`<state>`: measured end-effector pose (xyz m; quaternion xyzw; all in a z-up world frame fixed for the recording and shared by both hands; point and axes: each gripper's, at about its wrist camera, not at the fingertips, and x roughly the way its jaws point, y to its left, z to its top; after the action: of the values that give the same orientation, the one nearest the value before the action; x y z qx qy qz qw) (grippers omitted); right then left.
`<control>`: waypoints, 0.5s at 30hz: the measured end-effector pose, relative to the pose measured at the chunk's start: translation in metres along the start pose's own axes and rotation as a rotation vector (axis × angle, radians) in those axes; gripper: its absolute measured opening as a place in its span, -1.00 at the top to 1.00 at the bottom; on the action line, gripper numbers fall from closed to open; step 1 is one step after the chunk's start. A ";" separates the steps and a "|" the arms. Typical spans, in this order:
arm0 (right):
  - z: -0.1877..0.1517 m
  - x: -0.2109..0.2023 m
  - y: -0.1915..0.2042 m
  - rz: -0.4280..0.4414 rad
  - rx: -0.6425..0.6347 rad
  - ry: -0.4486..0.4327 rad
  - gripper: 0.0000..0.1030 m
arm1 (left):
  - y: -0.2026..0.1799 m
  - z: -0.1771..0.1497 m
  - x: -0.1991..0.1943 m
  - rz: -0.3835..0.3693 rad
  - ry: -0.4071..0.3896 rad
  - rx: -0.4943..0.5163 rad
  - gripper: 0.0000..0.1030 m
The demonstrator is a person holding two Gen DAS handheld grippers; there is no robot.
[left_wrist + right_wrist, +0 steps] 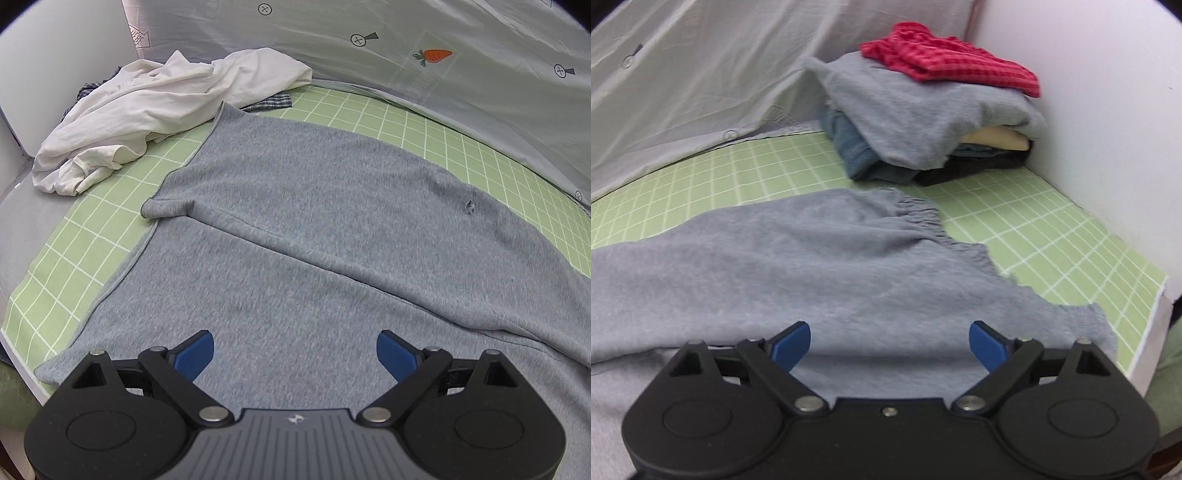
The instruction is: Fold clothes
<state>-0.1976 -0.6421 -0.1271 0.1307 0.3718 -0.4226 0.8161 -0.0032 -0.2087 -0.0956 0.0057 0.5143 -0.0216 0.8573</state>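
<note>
A pair of grey, soft cotton-jersey trousers [332, 206] lay spread flat on the green bed sheet with a white grid pattern [92, 243]. In the left wrist view the two legs lay side by side with a long seam line between them, and the leg ends pointed toward a crumpled white garment [155, 110] at the far corner. In the right wrist view the gathered elastic waistband [945, 236] lay wavy on the sheet, in front of a stack of folded clothes [923, 122] with a red checked piece [945, 62] on top, near the white wall [1108, 110].

The left gripper [295, 350] hovered over the trouser fabric with its blue-tipped jaws wide apart and nothing between them. The right gripper [890, 343] was also spread apart and empty, just above the cloth near the waistband.

The fabric looked light, limp and a little stretchy, so it would probably sag and drag when lifted by one point only. A pinch at an edge seemed wisest: the thick waistband or a hemmed leg end gives firmer material than the thin middle. Whether the trousers were already folded once lengthwise, I could not tell with certainty.
</note>
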 end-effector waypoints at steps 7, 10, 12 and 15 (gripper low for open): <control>0.043 0.020 0.145 0.193 -0.151 -0.009 -0.82 | 0.016 0.059 0.052 -0.021 0.039 0.024 -0.84; 0.060 0.039 0.186 0.218 -0.111 0.027 -0.82 | 0.012 0.082 0.077 -0.026 0.051 0.050 -0.84; 0.071 0.052 0.214 0.234 -0.085 0.051 -0.82 | 0.006 0.095 0.092 -0.021 0.052 0.076 -0.84; 0.085 0.071 0.252 0.238 -0.055 0.097 -0.82 | -0.001 0.108 0.111 -0.017 0.061 0.109 -0.84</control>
<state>0.0690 -0.5759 -0.1451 0.1717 0.4040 -0.3056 0.8449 0.1442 -0.2168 -0.1431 0.0486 0.5384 -0.0565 0.8394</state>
